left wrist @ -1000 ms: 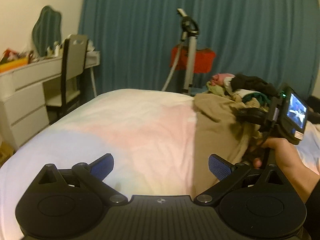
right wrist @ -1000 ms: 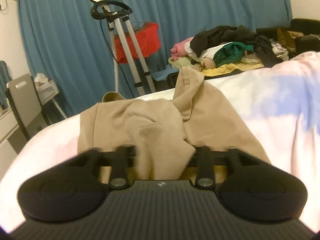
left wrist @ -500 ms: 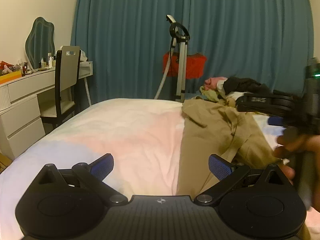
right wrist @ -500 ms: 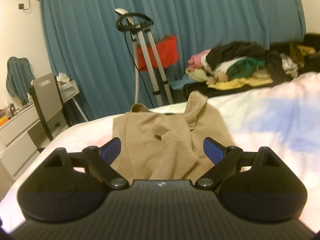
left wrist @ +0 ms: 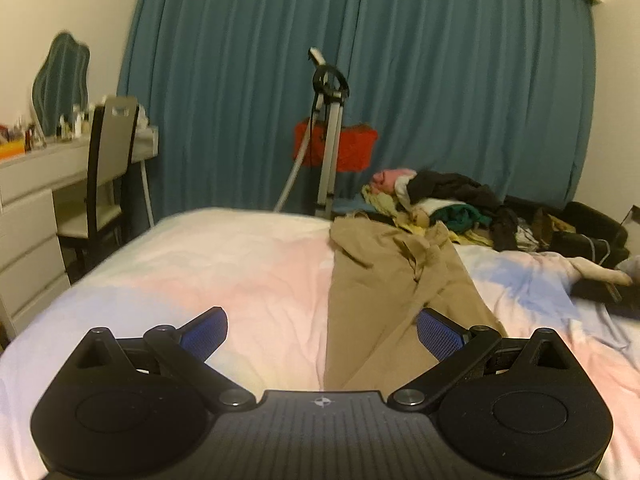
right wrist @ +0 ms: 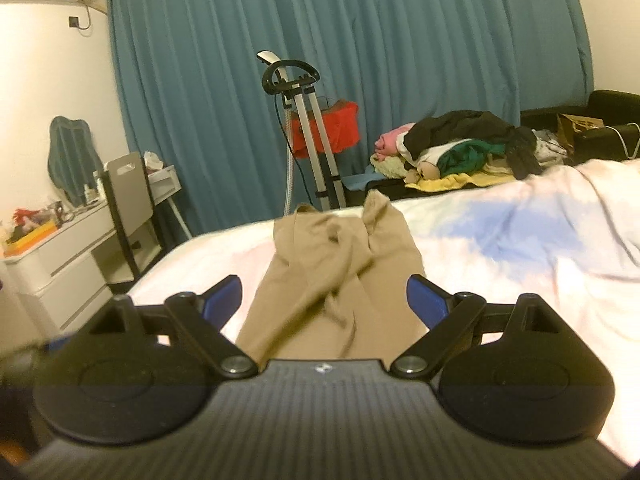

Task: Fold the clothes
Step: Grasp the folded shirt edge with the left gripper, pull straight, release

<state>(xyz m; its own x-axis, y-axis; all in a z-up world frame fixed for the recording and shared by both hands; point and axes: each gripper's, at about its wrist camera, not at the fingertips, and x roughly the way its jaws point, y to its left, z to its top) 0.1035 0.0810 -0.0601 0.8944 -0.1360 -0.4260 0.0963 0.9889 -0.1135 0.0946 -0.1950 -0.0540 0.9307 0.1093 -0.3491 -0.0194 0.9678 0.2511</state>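
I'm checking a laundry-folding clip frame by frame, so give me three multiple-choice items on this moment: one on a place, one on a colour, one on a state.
1. Where does the tan garment lie?
A. On the chair
B. Spread on the bed
C. On the pile of clothes

2. What colour are the curtains behind the bed?
A. Teal blue
B. Red
C. White

3. How does the right gripper stand?
A. Fingers clamped on the tan garment
B. Fingers shut on nothing
C. Fingers apart, gripping nothing

Answers:
1. B, the garment stretches along the bed cover, short of the pile of clothes.
2. A, teal blue folds fill the back wall in both views.
3. C, the blue pads sit wide to either side and the cloth lies below them, unpinched.
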